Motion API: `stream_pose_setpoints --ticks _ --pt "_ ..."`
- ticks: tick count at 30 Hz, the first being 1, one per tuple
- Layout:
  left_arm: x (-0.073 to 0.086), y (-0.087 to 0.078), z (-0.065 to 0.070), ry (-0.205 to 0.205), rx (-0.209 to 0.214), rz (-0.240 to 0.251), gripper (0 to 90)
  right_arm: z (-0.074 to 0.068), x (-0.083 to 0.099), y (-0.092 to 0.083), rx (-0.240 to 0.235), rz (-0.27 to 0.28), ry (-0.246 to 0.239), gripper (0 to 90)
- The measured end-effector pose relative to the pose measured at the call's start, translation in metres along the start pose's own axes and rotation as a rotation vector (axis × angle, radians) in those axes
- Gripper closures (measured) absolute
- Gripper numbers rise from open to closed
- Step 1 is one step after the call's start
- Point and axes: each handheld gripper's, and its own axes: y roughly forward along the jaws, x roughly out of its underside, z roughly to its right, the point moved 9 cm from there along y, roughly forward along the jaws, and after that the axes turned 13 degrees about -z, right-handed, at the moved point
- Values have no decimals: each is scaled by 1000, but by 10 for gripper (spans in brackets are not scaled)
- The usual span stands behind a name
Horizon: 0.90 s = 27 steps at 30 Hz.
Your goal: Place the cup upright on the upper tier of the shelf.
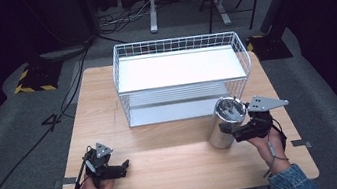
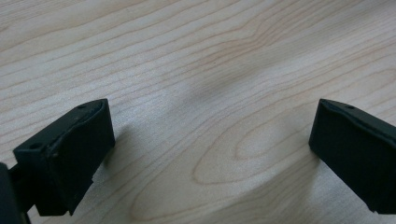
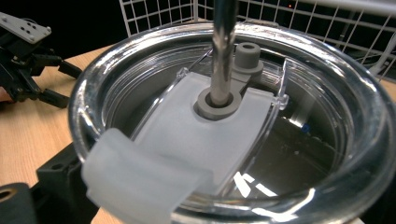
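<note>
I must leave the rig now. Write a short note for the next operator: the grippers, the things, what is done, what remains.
Left gripper: open, holds nothing, low over the table at front left.
Right gripper: jaws around the steel tumbler near its top; a firm grip cannot be confirmed.
Tumbler: upright on the table, clear lid on, straw in, at the front right corner of the wire rack.
Done: tumbler reached.
Left: probably lifting it, perhaps into the rack.
</note>
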Motion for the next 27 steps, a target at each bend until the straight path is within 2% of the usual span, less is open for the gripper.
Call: stream_pose_setpoints --ticks 11,24,27 --pt "0 0 0 0 0 -1 6 -4 -25 -22 4 21 -28 39" --pt "0 0 0 0 0 -1 6 0 -53 -46 15 23 -40 39" --pt "0 0 0 0 0 -1 6 0 -60 -52 9 20 -27 39"
